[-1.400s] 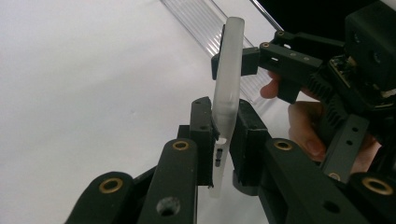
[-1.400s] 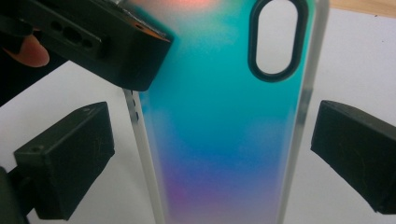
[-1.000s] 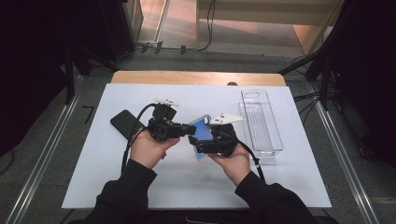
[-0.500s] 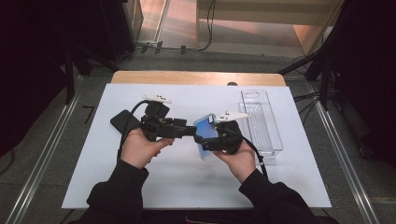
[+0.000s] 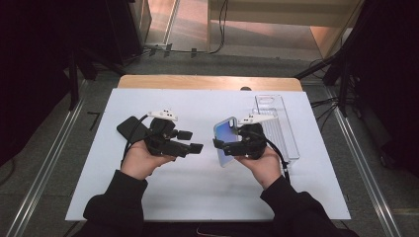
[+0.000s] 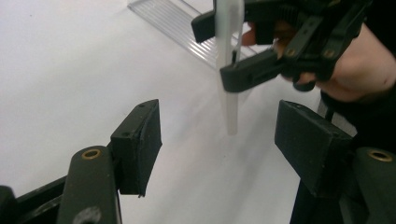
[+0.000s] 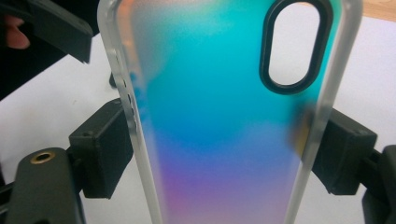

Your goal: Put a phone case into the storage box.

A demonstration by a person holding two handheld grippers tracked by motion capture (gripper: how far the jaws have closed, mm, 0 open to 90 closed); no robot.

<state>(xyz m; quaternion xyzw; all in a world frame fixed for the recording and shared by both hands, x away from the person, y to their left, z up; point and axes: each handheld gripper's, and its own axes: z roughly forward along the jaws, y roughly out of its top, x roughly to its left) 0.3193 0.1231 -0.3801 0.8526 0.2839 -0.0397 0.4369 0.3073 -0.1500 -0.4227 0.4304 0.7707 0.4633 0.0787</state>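
Evidently light, thin and flexible, the phone case (image 7: 219,116) stands upright above the tabletop (image 5: 197,187), its long side edges pinched by the right gripper (image 5: 232,146); the left gripper (image 5: 190,143), jaws just opening, holds nothing.

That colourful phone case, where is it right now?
The phone case is held on edge in the right hand-held gripper, right of centre in the high view, beside the clear tray.

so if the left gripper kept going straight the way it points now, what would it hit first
Most likely the phone case clamped in the right gripper. The left gripper, jaws just opened and empty, points at it across bare white table; depth is hard to judge.
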